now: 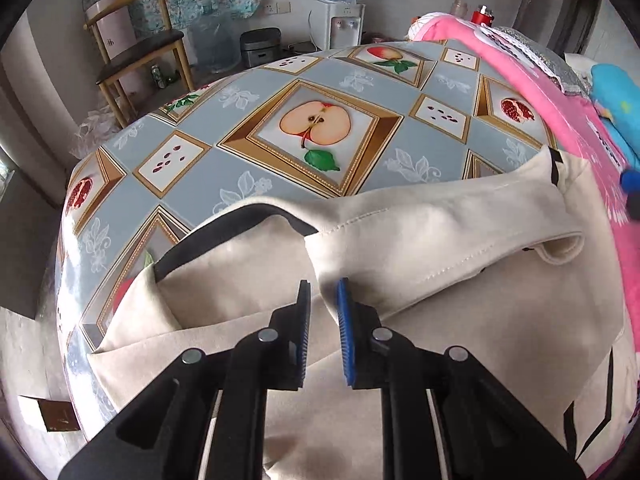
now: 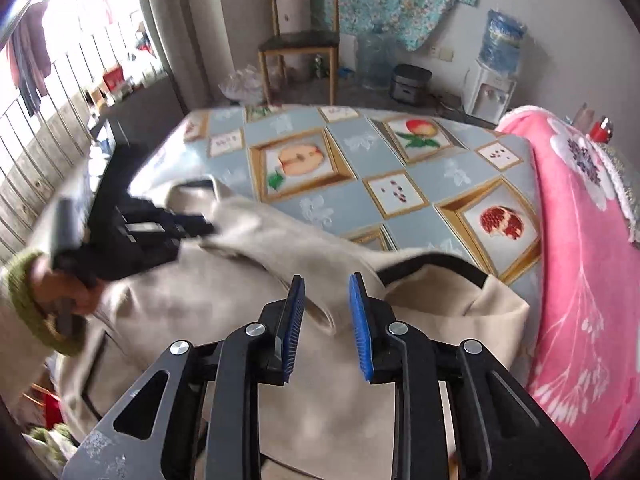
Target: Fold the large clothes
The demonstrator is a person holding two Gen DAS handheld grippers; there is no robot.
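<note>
A large cream garment [image 1: 440, 264] with black trim lies on the fruit-patterned tablecloth [image 1: 280, 92], one sleeve folded across its body. My left gripper [image 1: 323, 292] hovers just over the sleeve's edge, jaws slightly apart, holding nothing. In the right wrist view the same garment [image 2: 224, 304] fills the near part of the table [image 2: 360, 184]. My right gripper [image 2: 326, 286] is open and empty above the cloth near the black collar. The left gripper [image 2: 200, 226] also shows there at the left, blurred, over the sleeve.
A pink floral blanket [image 2: 576, 264] lies along the right side of the table, also in the left wrist view [image 1: 560, 92]. A wooden chair [image 2: 300, 40], a water dispenser [image 2: 492, 84] and a rice cooker [image 2: 408, 82] stand beyond the far edge.
</note>
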